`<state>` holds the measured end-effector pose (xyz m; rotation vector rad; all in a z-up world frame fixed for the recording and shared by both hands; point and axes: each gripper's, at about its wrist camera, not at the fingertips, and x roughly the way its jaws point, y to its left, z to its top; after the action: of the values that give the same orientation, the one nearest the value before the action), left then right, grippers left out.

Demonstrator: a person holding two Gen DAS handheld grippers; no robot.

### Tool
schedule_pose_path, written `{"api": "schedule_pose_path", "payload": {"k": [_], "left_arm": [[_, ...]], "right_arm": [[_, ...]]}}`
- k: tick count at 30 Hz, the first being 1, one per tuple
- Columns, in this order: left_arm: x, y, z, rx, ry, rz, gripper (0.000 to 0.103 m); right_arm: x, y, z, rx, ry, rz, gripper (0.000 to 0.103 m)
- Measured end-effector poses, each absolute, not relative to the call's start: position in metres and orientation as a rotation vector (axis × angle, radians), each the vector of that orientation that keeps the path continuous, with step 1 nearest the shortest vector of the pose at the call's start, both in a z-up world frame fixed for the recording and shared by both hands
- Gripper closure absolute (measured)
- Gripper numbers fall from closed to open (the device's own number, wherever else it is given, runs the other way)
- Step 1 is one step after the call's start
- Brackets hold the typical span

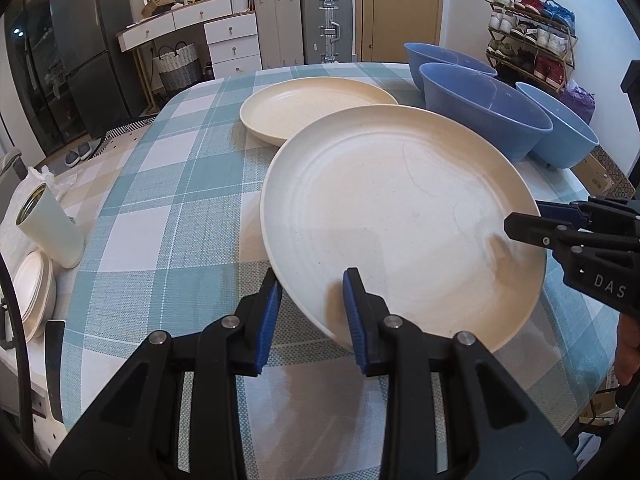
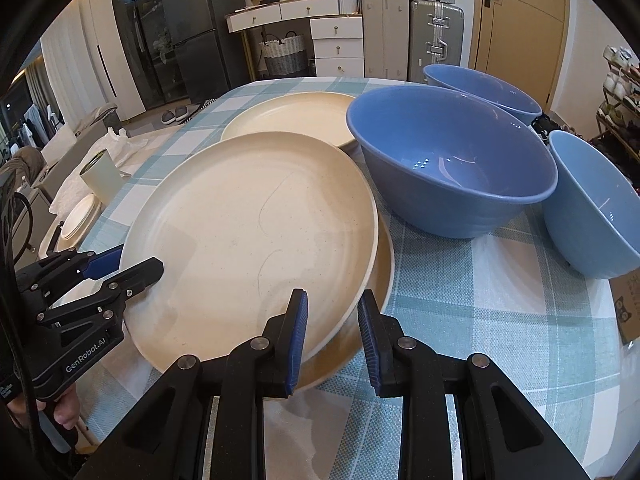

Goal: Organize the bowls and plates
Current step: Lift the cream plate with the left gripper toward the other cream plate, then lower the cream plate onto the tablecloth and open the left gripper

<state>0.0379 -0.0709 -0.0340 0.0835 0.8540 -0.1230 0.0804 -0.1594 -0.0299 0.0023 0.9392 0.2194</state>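
A cream plate [image 1: 400, 208] [image 2: 248, 232] is held tilted over the checked tablecloth. My left gripper [image 1: 314, 292] [image 2: 136, 262] straddles its near-left rim, fingers a little apart, one above and one below. My right gripper [image 2: 332, 308] [image 1: 520, 220] straddles the opposite rim the same way. In the right wrist view a second cream plate [image 2: 382, 276] lies directly under the held one. A third cream plate [image 1: 316, 110] [image 2: 288, 118] lies farther back. Three blue bowls [image 1: 484, 110] [image 2: 448, 160] stand to the right.
A pale green cup [image 1: 50, 228] [image 2: 100, 178] and a stack of small white plates [image 1: 36, 292] [image 2: 78, 218] sit at the table's left edge. A cardboard box [image 2: 628, 304] is by the right edge. Suitcases, drawers and a shoe rack stand behind.
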Motion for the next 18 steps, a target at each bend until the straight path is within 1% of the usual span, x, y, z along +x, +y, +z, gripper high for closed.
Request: {"api": "schedule_pose_path", "payload": {"k": [18], "left_arm": [[0.036, -0.084, -0.042, 0.147, 0.842, -0.118, 0.073]], "right_arm": [[0.076, -0.157, -0.036, -0.065, 0.934, 0.161, 0.074]]}}
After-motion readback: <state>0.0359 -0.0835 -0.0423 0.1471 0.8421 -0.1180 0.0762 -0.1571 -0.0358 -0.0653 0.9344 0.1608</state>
